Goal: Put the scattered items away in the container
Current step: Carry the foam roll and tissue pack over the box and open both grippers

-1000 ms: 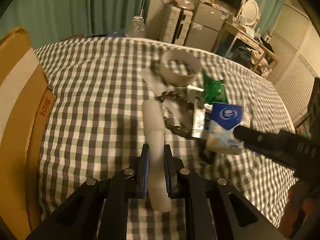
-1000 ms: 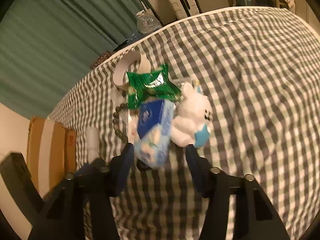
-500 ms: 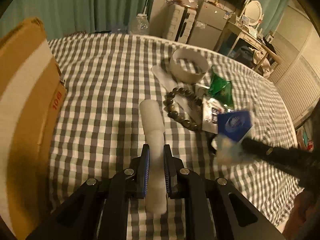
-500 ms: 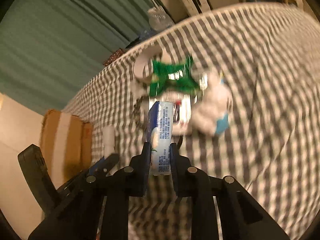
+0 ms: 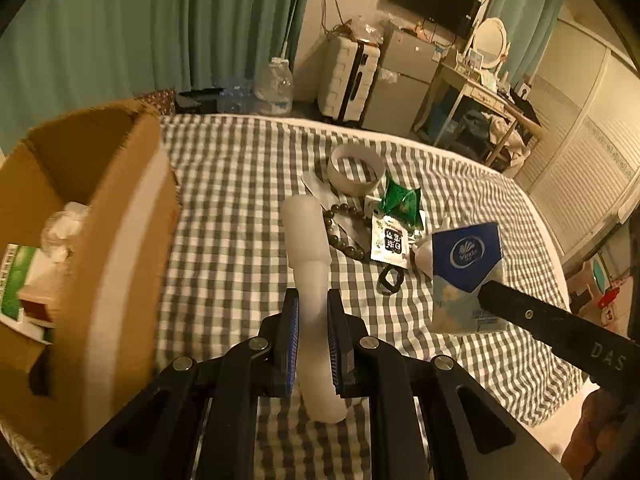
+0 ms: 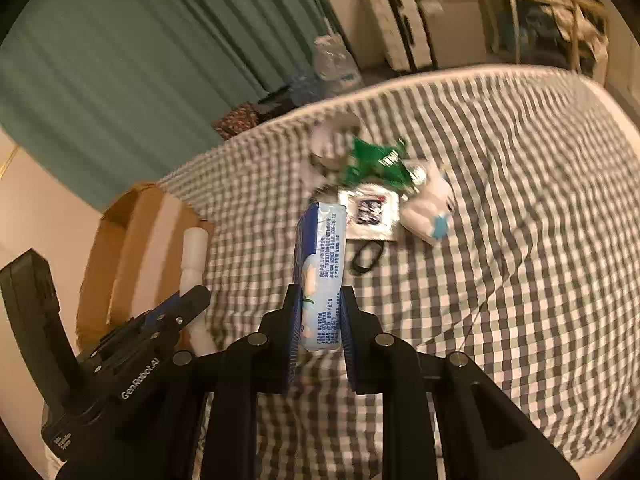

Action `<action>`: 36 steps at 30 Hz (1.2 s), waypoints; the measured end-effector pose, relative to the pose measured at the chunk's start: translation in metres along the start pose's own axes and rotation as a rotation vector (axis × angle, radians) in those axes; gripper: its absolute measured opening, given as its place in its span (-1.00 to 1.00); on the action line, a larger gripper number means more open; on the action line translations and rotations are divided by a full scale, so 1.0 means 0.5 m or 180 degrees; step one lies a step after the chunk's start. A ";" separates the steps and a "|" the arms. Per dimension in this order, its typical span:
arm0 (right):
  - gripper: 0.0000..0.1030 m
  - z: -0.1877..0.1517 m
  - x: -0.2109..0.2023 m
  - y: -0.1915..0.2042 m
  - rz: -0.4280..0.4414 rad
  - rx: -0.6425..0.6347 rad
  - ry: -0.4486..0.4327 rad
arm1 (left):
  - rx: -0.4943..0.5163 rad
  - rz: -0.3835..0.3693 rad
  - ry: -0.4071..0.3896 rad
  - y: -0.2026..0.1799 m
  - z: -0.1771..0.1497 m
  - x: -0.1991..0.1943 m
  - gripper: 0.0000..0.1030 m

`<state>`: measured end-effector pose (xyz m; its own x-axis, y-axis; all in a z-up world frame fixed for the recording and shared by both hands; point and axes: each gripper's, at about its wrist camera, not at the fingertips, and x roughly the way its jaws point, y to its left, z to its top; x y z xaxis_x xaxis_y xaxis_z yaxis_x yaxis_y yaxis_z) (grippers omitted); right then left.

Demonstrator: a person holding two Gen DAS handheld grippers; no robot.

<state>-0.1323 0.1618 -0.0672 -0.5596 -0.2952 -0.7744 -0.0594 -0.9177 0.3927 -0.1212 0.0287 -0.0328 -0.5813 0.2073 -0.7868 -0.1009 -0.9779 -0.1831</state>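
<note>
Gripping a white plastic bottle point(image 5: 310, 280) between its blue pads, your left gripper point(image 5: 313, 308) is hanging above the checked bedspread point(image 5: 224, 208), and the bottle is pointing away from you with its wider cap end far out. Your right gripper point(image 6: 319, 312) is clamping a blue and white tissue pack point(image 6: 322, 264) edge-on, the pads pressing on both flat sides, and the pack is standing clear of the cloth. From the left camera that same pack is showing at the right, held by a dark finger.

The cardboard box point(image 5: 100, 240) is sitting open at the left edge of the bed, just beside the bottle, and it is already holding a crumpled white thing and a green and white packet.

Further out on the bed, these are lying close together: a white tape ring point(image 5: 354, 168), a green snack bag point(image 5: 400, 200), a string of dark beads point(image 5: 340, 232), a small white sachet point(image 5: 390, 240), a black hair tie point(image 5: 390, 280) and a white plush toy point(image 6: 430, 212) with a blue patch.
</note>
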 end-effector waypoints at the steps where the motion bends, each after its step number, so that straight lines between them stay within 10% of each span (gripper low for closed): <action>1: -0.65 0.000 -0.009 0.018 0.0001 -0.0066 -0.0018 | -0.0014 0.0009 0.0007 0.004 0.001 -0.010 -0.75; 18: -0.65 -0.056 -0.107 0.222 0.0266 -0.0642 -0.0175 | -0.0024 -0.0049 -0.0257 0.064 0.056 -0.188 -0.75; 36: -0.65 -0.119 0.008 0.461 0.0599 -0.1293 0.0253 | -0.0270 0.0398 -0.0160 0.333 0.041 -0.226 -0.75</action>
<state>-0.0989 -0.0665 -0.0092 -0.4634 -0.4719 -0.7501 0.3754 -0.8713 0.3162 -0.0891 -0.1583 0.0377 -0.6251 0.0802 -0.7764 0.0421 -0.9898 -0.1362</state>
